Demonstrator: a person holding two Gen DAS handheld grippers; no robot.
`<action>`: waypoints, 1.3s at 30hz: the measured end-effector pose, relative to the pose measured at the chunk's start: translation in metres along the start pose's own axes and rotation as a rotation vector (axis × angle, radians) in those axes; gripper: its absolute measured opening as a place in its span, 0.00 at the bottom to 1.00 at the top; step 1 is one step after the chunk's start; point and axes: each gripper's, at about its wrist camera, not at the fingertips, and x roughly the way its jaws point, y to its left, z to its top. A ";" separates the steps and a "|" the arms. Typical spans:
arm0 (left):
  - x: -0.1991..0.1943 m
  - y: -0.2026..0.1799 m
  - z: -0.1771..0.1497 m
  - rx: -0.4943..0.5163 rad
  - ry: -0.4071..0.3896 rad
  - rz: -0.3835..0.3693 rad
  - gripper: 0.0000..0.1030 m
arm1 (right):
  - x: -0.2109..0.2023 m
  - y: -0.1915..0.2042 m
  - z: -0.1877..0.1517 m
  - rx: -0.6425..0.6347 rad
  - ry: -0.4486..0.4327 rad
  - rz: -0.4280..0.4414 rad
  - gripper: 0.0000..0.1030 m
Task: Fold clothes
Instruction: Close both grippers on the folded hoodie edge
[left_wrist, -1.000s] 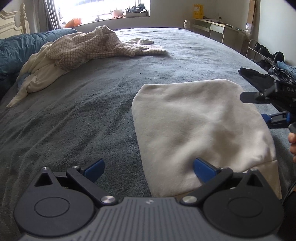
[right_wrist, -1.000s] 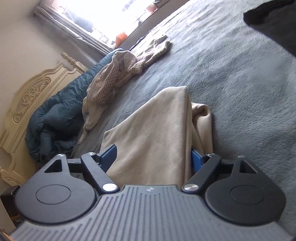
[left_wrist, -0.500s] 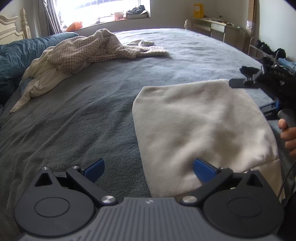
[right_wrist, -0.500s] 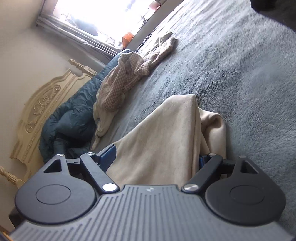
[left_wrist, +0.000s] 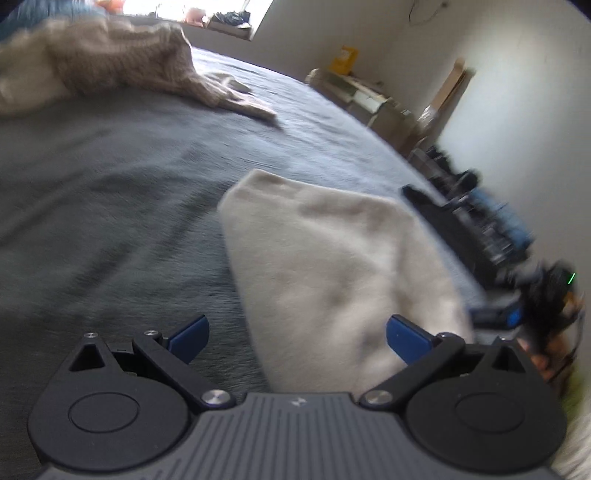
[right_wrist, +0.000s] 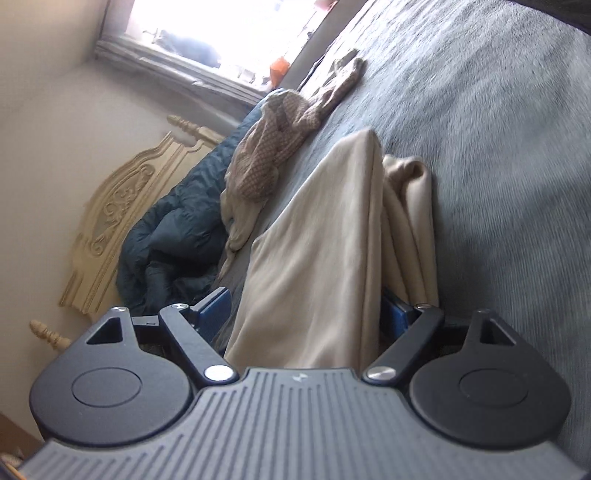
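- While the left gripper (left_wrist: 297, 338) hangs low over the bed, its two blue fingers (left_wrist: 190, 338) stand wide apart.
- One side of a folded cream cloth (left_wrist: 340, 273) lies between those fingers, and the fingers do not press on it.
- That cloth lies flat on the grey blanket (left_wrist: 110, 206) that covers the bed.
- On the right of the left wrist view, just past the far side of the cloth, the right gripper (left_wrist: 513, 314) shows as a dark, blurry shape with a bit of blue on it.
- A bit of a hand (left_wrist: 535, 360) shows under that gripper.
- From its own camera, the right gripper (right_wrist: 306, 314) also has its blue fingers (right_wrist: 214, 312) spread wide.
- The cream cloth (right_wrist: 317, 258) sits in the gap between them, with folded layers bunched up on the right side.
- It is hard to tell if the right finger touches the cloth, since the cloth hides most of it.
- Far off on the bed lies a pile of other clothes (left_wrist: 110, 62), brown and white, well apart from the cream cloth.
- Next to that pile, in the right wrist view, a dark blue quilt (right_wrist: 177, 236) is heaped against a cream headboard (right_wrist: 122, 206).
- A bright window (right_wrist: 229, 29) is behind the bed.
- Some drawers (left_wrist: 365, 99) stand by the far wall in the left wrist view.
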 end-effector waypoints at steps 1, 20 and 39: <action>0.005 0.006 0.002 -0.025 0.015 -0.034 0.99 | -0.003 0.001 -0.003 -0.011 0.005 0.004 0.80; 0.076 0.031 0.032 -0.083 0.067 -0.231 0.97 | -0.040 -0.018 -0.021 0.024 -0.111 0.038 0.81; 0.079 0.030 0.033 -0.102 0.081 -0.210 0.99 | -0.014 -0.010 -0.013 0.006 -0.126 -0.090 0.99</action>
